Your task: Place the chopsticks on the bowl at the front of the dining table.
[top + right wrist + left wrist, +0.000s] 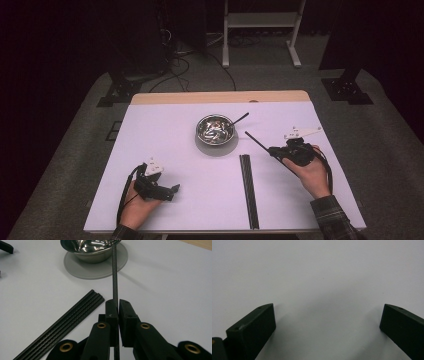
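Right now the right claw (117, 305) was clamped on a single black rod (115, 277), jaws pressed together on it near its lower part, the rod running out ahead of the claw toward the steel bowl (87, 250). In the high view the right claw (272, 150) sat off the table (165, 150), with the rod (256, 141) slanting up and away from it, tip short of the bowl (216, 130). The bowl stood on a grey round mat (82, 268), ahead of the claw; another thin dark stick (239, 118) leaned in it. A bundle of black rods (65, 320) lay flat on the table just left of the right claw. The left claw (327, 322) had jaws wide apart, nothing between them, bare table ahead; in the high view it (172, 190) rested low, well apart from the bundle (248, 190)
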